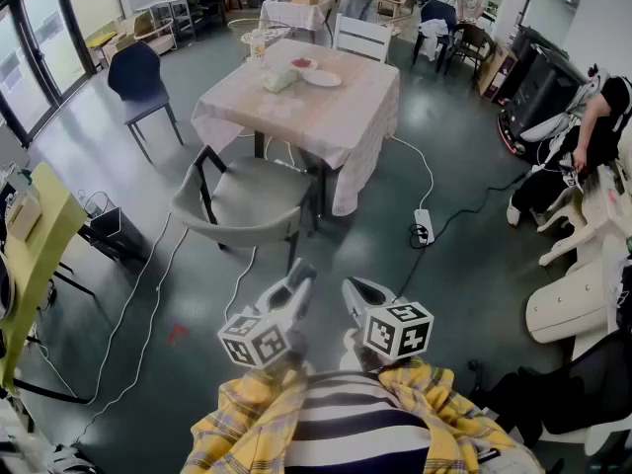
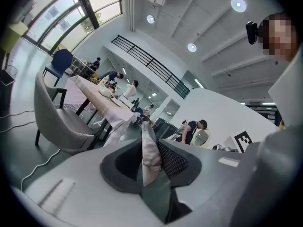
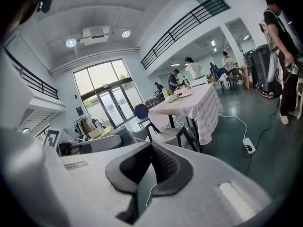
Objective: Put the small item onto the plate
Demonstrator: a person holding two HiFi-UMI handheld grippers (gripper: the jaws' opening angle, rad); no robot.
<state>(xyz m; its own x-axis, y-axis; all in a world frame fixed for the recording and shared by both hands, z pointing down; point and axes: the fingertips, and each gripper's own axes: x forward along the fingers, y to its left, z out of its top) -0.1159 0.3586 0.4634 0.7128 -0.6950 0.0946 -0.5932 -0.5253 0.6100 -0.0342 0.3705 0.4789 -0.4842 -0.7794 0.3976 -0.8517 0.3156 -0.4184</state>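
Note:
Far ahead in the head view stands a table (image 1: pixel 346 117) under a pale checked cloth, with a white plate (image 1: pixel 322 78) on its far part. Both grippers are held close to my chest, well short of the table. My left gripper (image 1: pixel 301 276) is shut on a small, flat, whitish item (image 2: pixel 151 155); the left gripper view shows that gripper (image 2: pixel 147 131) with the item pinched upright between its pads. My right gripper (image 1: pixel 354 288) is shut with nothing in it; in its own view (image 3: pixel 151 148) the pads meet. The table (image 3: pixel 199 103) shows beyond them.
A grey chair (image 1: pixel 247 200) stands between me and the table. Cables and a power strip (image 1: pixel 423 227) lie on the floor. A white chair (image 1: pixel 362 36) is behind the table, a blue chair (image 1: pixel 138 77) at the left. A person (image 1: pixel 583 136) crouches at the right.

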